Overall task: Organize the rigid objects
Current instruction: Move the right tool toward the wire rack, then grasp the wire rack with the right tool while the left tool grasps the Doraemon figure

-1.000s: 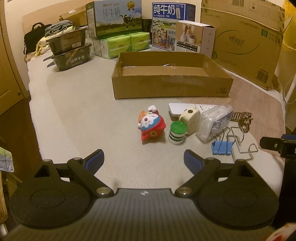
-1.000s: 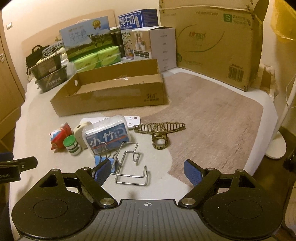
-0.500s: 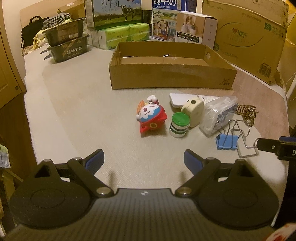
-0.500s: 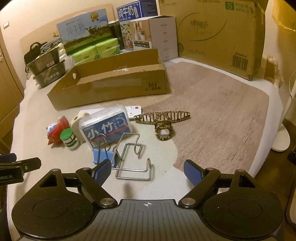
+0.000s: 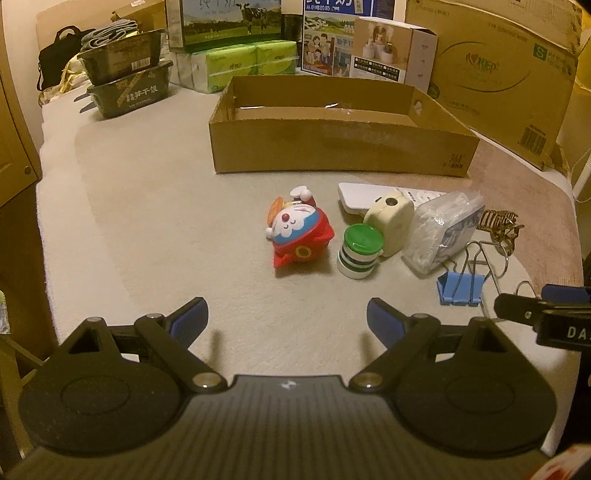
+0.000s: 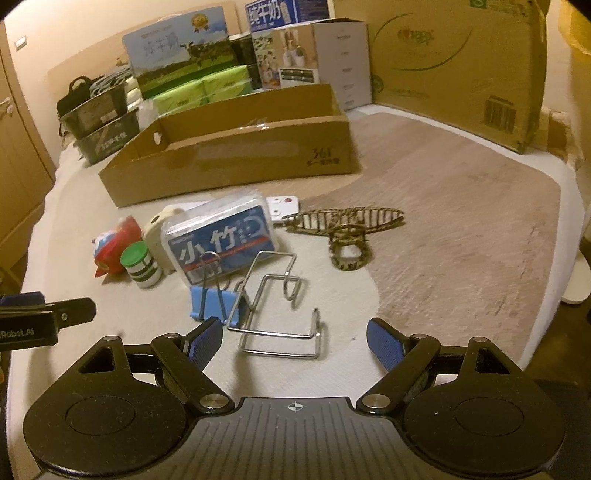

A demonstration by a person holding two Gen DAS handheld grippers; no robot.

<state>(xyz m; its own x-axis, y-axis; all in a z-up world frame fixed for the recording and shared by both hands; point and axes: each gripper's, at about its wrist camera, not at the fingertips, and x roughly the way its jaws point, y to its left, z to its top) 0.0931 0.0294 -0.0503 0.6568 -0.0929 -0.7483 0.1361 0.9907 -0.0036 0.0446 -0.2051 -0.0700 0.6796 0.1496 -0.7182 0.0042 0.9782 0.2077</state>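
A cluster of small objects lies in front of a shallow cardboard tray. A red and blue cartoon figure lies on its back, next to a green-capped striped jar, a cream gadget, a clear plastic box with a blue label, a blue binder clip, a bent wire holder and a patterned hair claw. My left gripper is open short of the figure. My right gripper is open above the wire holder's near end.
Milk cartons, green tissue packs, stacked dark food tubs and a large cardboard box line the back of the table. A white remote lies under the cluster. The table edge drops off at left and right.
Both grippers have sunk and come closer to the objects, which now look larger in both views. Nothing on the table has moved.
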